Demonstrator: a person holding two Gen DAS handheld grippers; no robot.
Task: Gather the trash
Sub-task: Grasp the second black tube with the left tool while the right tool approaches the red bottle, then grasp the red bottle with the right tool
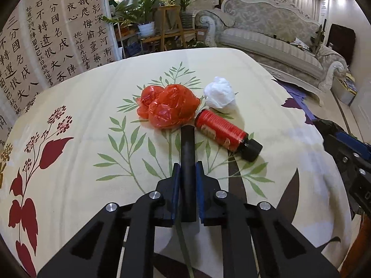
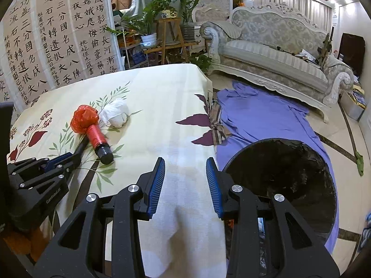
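My left gripper is shut on a black rod that points forward at a crumpled red plastic bag on the floral tablecloth. A red bottle with a black cap lies on its side right of the rod. A crumpled white tissue lies behind the bottle. My right gripper is open and empty above the table's right edge, beside a round bin lined with a black bag. The bag, bottle, tissue and left gripper show at the left of the right wrist view.
A purple cloth lies on the floor past the table edge. An ornate sofa stands at the back right. Potted plants on wooden stands and calligraphy panels stand behind the table.
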